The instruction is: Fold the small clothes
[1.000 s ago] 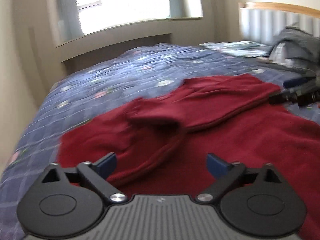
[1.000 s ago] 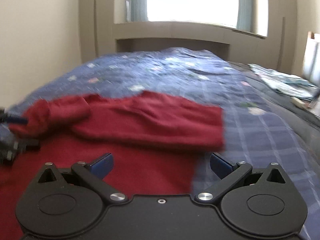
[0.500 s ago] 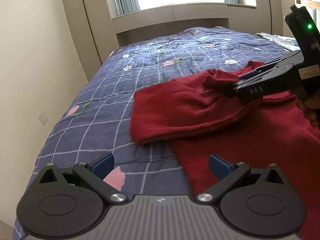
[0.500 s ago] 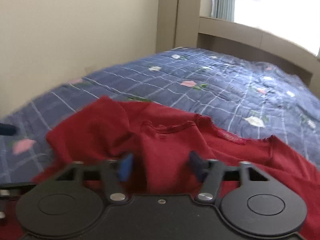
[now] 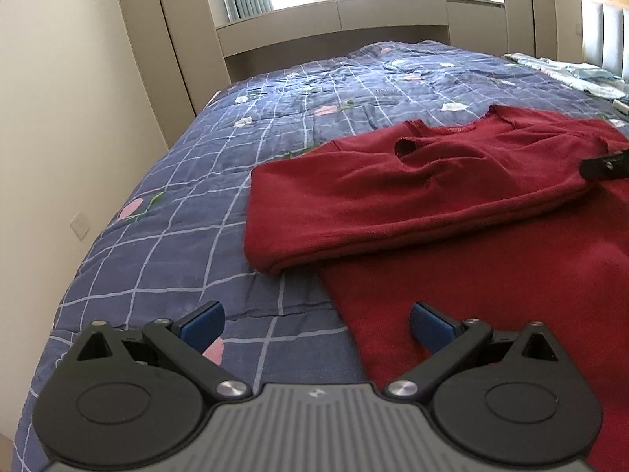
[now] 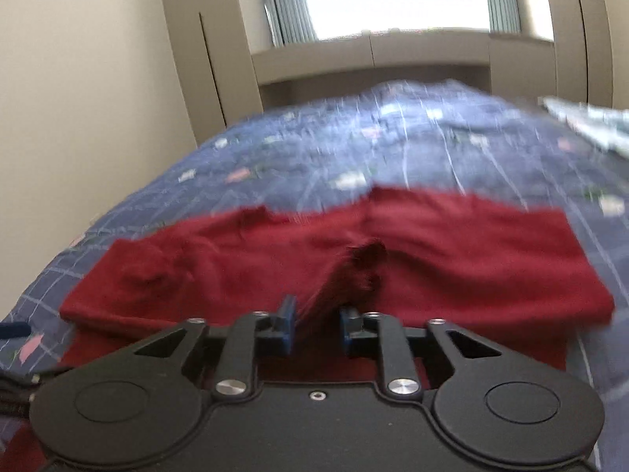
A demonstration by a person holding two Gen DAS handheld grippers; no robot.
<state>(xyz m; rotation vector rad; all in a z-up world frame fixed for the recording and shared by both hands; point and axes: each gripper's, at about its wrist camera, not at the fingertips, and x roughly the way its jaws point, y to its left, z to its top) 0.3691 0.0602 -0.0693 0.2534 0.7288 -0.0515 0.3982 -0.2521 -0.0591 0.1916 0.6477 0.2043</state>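
The red top [image 5: 412,196] lies folded near the left edge of the bed [image 5: 220,181]. The left gripper [image 5: 316,320] is wide open above the bed. The right gripper [image 6: 315,324] pinches a fold of the top.

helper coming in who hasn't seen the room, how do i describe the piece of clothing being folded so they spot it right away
Look at the bed under the window, covered by a blue checked quilt with small flower prints. On its near half lies a dark red top, partly folded, with the right gripper pinching a bunch of it. It is the only plain red item there; the other fabric by the headboard is pale and patterned.
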